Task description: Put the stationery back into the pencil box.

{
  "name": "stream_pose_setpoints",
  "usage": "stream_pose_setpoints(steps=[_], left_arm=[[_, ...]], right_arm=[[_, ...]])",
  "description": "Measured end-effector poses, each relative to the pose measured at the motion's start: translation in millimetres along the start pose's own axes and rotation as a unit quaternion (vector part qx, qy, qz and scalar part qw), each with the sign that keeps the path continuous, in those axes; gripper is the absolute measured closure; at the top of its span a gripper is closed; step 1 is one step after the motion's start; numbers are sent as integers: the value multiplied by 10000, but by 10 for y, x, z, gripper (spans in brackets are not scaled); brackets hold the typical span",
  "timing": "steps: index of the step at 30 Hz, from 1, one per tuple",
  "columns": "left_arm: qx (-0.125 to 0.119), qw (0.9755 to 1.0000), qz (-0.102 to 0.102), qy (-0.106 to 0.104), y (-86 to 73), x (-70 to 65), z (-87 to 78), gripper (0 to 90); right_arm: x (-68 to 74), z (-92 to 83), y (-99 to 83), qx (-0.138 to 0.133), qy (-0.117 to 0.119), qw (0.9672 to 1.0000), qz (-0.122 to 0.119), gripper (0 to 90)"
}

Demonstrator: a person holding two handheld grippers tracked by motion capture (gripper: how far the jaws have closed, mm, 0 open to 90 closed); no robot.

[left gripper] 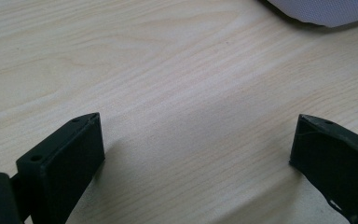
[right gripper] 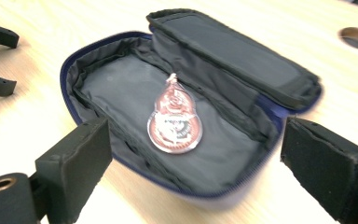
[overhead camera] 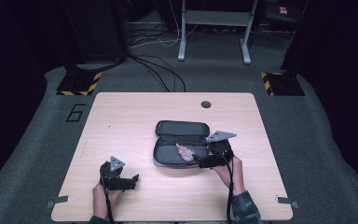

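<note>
Wood table (overhead camera: 121, 121): right gripper (right gripper: 193, 154) spread, nothing gripped, above pouch (right gripper: 121, 88) holding teardrop item (right gripper: 175, 121); left gripper (left gripper: 196, 140) agape, parked clear.

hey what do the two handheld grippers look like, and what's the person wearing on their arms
Both the left gripper and the right gripper are matte black, each with two blocky black jaws and a grey three-cornered plate on top. A thin black cable trails from each back along the forearm. The right forearm wears a dark patterned sleeve, camouflage-like. The left arm's clothing is too little in view to tell.
</note>
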State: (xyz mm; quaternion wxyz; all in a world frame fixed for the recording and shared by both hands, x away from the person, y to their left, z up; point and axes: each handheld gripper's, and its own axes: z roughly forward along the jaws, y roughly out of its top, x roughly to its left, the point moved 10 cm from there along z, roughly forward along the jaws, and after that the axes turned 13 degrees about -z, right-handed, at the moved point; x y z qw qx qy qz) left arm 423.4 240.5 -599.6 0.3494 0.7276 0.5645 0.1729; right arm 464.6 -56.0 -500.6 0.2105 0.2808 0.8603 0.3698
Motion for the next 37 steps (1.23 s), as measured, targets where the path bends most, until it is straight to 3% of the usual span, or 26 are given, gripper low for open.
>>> stream_pose_setpoints(steps=[8,13,16,21,25,29,34,37], left_arm=[[4,10000,6,-4,0,0,0,26],[0,10000,-17,-4,-1,-2,0,26],[-31,10000,-17,6,3,-2,4,26],[30,10000,9,-13,-4,-1,-4,27],[31,10000,11,-11,-4,0,-5,27],[-26,10000,2,18,3,1,3,28],[-57,10000,-31,18,6,-5,6,29],[-53,10000,-32,19,5,-4,6,28]], right_arm=[[-180,-396,-242,-46,-603,9982,36,79],[-340,-615,-538,8,-1024,9945,240,74],[-401,-702,-817,96,-1235,9913,444,68],[-425,-744,-1236,288,-1392,9866,804,68],[-424,-679,-1606,618,-1451,9814,1097,56],[-421,-591,-1815,865,-1460,9780,1211,45],[-442,-564,-1876,673,-1385,9801,1250,0],[-439,-565,-1880,704,-1385,9799,1250,0]])
